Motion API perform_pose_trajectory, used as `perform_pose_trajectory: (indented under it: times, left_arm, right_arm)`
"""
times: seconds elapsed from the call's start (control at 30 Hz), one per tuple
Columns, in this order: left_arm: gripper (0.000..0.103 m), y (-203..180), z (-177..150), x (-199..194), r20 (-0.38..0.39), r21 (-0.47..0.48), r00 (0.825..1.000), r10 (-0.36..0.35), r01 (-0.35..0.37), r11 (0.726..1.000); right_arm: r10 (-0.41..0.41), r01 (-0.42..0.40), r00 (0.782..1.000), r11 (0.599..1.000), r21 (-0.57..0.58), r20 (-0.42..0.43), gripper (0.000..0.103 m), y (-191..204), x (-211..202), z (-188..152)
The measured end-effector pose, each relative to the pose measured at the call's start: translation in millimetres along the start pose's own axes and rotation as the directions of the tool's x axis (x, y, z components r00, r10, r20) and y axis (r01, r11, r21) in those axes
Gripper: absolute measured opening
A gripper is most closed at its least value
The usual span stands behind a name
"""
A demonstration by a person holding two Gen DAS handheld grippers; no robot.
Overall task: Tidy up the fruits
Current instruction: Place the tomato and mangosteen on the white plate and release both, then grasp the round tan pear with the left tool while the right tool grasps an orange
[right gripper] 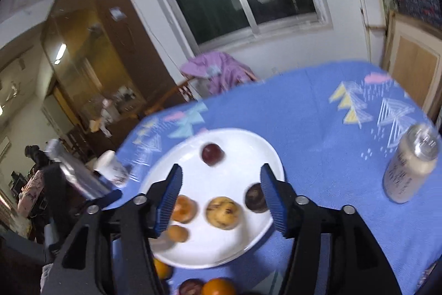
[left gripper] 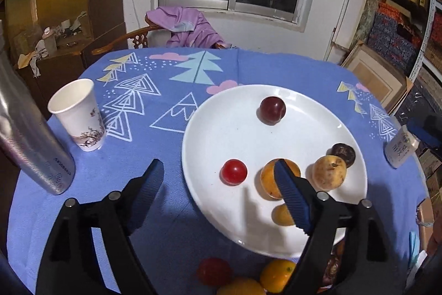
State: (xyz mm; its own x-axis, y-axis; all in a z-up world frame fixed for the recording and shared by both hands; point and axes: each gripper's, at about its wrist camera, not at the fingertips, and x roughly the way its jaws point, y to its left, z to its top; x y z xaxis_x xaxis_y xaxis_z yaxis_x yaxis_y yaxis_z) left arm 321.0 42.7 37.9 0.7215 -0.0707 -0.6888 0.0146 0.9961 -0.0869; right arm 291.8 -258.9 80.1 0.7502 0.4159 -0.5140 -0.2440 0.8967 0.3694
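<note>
A white plate (left gripper: 226, 134) on the blue tablecloth holds a dark plum (left gripper: 272, 107), a red tomato (left gripper: 233, 172), an orange fruit (left gripper: 269, 179), a smaller orange fruit (left gripper: 281, 214), a spotted yellow fruit (left gripper: 329, 172) and a dark brown fruit (left gripper: 344, 154). My left gripper (left gripper: 218, 176) is open and empty above the plate's near left edge. More fruits lie off the plate at the near edge: a red one (left gripper: 214, 271) and oranges (left gripper: 276, 274). My right gripper (right gripper: 221, 179) is open and empty above the plate (right gripper: 237, 140), over the spotted fruit (right gripper: 223, 212).
A paper cup (left gripper: 78, 115) and a steel bottle (left gripper: 30, 140) stand left of the plate. A drink can (right gripper: 408, 165) stands to the right. A chair with a purple jacket (left gripper: 190, 28) is behind the table.
</note>
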Motion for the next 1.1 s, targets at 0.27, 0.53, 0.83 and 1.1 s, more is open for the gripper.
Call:
perform_pose_trajectory:
  times: [0.27,0.53,0.83,1.1]
  left_arm:
    - [0.09,20,-69,-72,0.071,0.057,0.996,0.061,-0.065,0.996]
    - [0.09,16,-106,-63,0.003,0.062,0.999,0.039,-0.039,0.997]
    - [0.093,-4,-113,-36,-0.059,0.129,0.997,0.039,-0.031,0.991]
    - [0.099,16,-115,-61,0.014,0.177,0.981,0.192,-0.191,0.965]
  right_arm:
    - [0.04,-0.028,0.996,0.99,-0.14,0.081,0.079,37,-95,-38]
    - [-0.077,0.081,0.996,0.991,-0.106,0.044,0.083,-11,-105,-97]
    - [-0.048,0.049,0.999,0.998,-0.036,0.023,0.085,-22,-103,-96]
    - [-0.047,0.048,0.999,0.998,-0.048,0.024,0.086,-20,-105,-96]
